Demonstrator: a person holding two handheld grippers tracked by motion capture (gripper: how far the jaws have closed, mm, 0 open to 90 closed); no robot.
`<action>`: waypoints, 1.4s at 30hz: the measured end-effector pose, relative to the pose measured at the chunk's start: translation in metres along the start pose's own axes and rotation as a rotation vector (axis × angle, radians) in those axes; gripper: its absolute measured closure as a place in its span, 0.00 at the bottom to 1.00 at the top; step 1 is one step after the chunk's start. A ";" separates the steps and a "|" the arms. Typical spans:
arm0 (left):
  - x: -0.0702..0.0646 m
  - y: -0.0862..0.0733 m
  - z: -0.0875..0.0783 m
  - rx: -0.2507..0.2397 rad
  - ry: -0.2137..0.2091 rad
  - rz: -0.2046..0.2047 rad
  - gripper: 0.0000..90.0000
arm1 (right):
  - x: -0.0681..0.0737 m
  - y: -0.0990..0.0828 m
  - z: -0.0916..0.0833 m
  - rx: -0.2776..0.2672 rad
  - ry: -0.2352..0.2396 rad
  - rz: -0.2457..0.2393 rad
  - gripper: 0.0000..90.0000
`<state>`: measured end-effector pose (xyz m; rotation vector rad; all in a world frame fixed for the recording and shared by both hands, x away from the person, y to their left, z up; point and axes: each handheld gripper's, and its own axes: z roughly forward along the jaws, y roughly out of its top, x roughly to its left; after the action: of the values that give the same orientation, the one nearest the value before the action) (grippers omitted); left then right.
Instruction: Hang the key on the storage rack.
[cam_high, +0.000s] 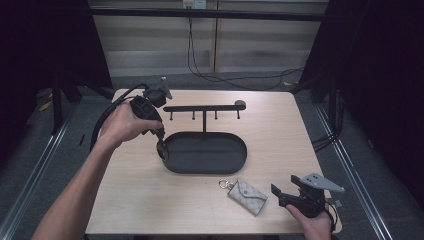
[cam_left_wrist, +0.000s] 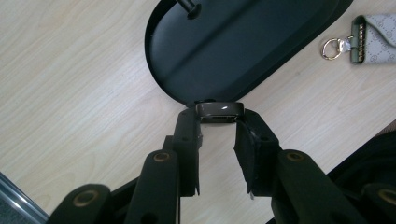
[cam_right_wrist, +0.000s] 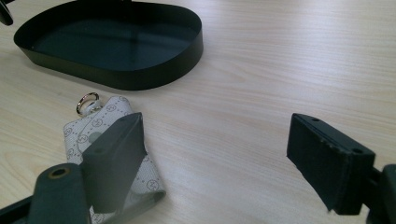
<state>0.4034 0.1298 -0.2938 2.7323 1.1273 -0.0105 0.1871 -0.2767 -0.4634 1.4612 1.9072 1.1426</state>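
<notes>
Left tongs (cam_left_wrist: 219, 122) pinch the small dark object (cam_left_wrist: 219, 112) (over tray rim (cam_left_wrist: 154, 70)).

Dim surroundings, table evenly lit, near jaws blurred.

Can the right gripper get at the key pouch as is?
Probably yes: right gripper is open beside the key pouch, bare table between them, nothing lying on it.

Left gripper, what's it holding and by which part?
The left gripper is shut on a small dark object, clamped by its two ends, at the tray rim; what it is can't be told.
</notes>
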 end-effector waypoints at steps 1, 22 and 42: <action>0.001 0.002 0.000 -0.002 -0.002 -0.002 0.79 | 0.000 0.000 0.000 0.002 -0.001 0.001 0.21; 0.008 0.038 0.008 0.028 0.054 -0.058 0.79 | 0.000 0.000 0.001 0.007 0.010 -0.007 0.21; 0.011 0.055 0.022 0.039 0.044 -0.101 0.78 | 0.000 0.000 0.002 0.013 0.019 -0.009 0.21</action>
<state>0.4511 0.0955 -0.3068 2.7184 1.2892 0.0139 0.1885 -0.2765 -0.4646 1.4525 1.9350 1.1458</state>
